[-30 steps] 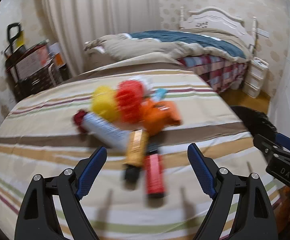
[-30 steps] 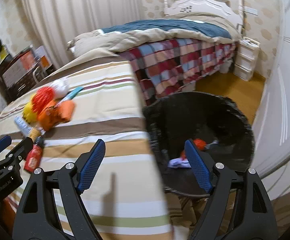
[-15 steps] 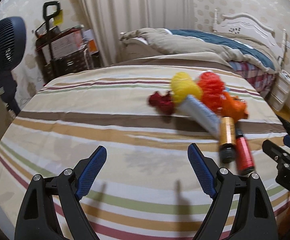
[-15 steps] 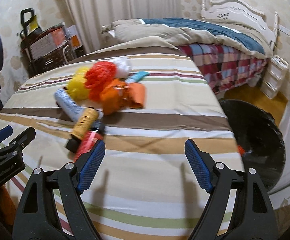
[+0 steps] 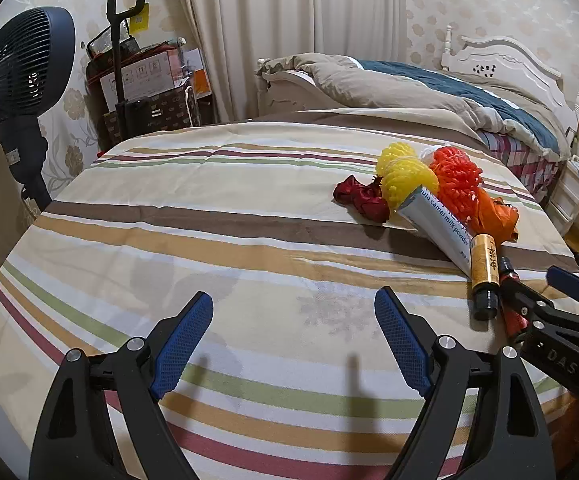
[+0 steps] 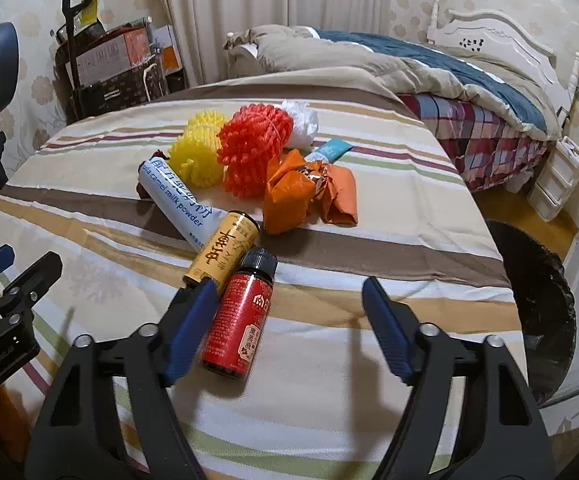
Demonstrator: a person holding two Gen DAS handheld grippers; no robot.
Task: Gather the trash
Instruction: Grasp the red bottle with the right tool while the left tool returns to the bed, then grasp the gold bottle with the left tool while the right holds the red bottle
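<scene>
A pile of trash lies on the striped table cloth: a red bottle, a yellow bottle, a blue-white tube, yellow netting, red-orange netting, white netting and an orange wrapper. My right gripper hangs over the red bottle. Its jaws are closing. The bottle lies between them, beside the left finger and far from the right one. My left gripper stands open over bare cloth, left of the pile. A crumpled red wrapper lies at the pile's left edge.
A black-lined bin stands on the floor off the table's right edge. Behind the table is a bed. A fan and a trolley with boxes stand at the back left.
Both views swung left, away from the bin toward the pile. My right gripper came over the red bottle and its jaws narrowed. My left gripper moved left of the pile.
</scene>
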